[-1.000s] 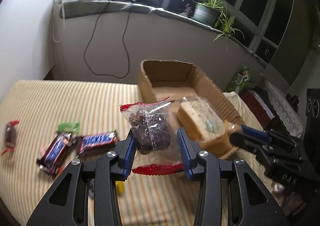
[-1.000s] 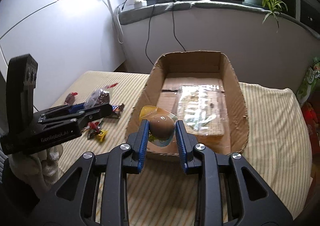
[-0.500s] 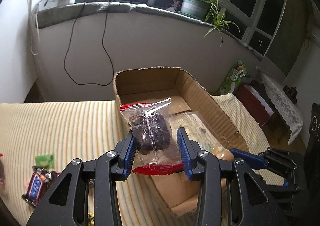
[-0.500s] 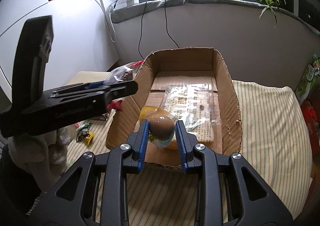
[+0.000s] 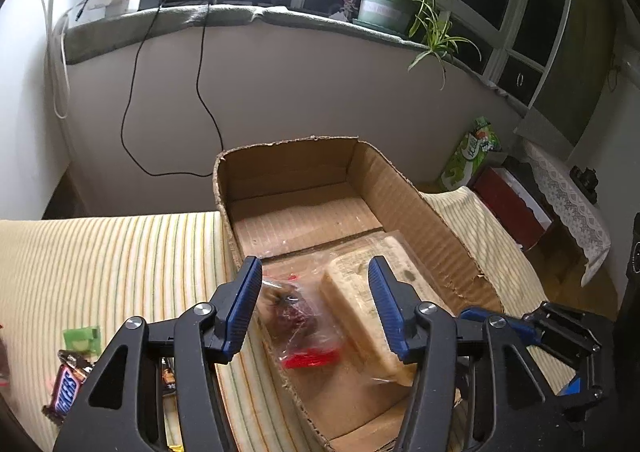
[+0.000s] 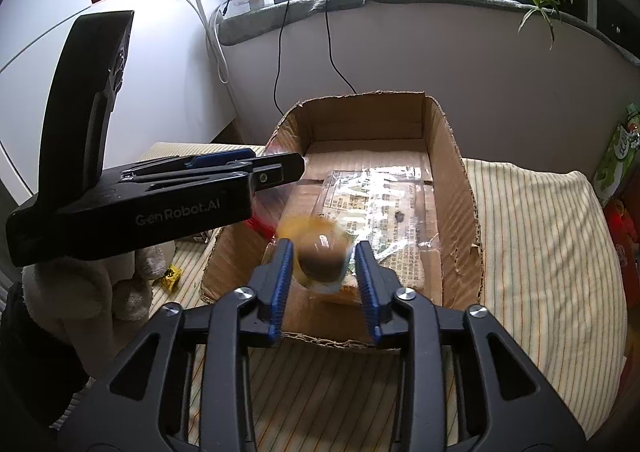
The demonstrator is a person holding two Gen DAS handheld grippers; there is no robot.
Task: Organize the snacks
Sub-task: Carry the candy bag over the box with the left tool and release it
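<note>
My left gripper (image 5: 314, 306) is open above the near end of the cardboard box (image 5: 404, 188). The clear packet of dark snack with red edges (image 5: 298, 320) is blurred between and below its fingers, inside the box beside a wrapped pale cake (image 5: 372, 304). My right gripper (image 6: 322, 266) is open over the box's near edge (image 6: 454, 188); the brown egg-shaped snack in a yellow wrapper (image 6: 322, 256) is blurred between its fingers, free of the pads. The left gripper also shows in the right wrist view (image 6: 276, 172).
Snickers bars (image 5: 66, 388) and a green packet (image 5: 82, 338) lie on the striped cloth left of the box. A small yellow sweet (image 6: 172, 276) lies by the box's near left corner. A wall with cables and a plant sill stands behind.
Both grippers have opened. The dark snack packet has dropped from the left gripper into the box, and the egg snack is coming loose from the right gripper. Both moved further over the box.
</note>
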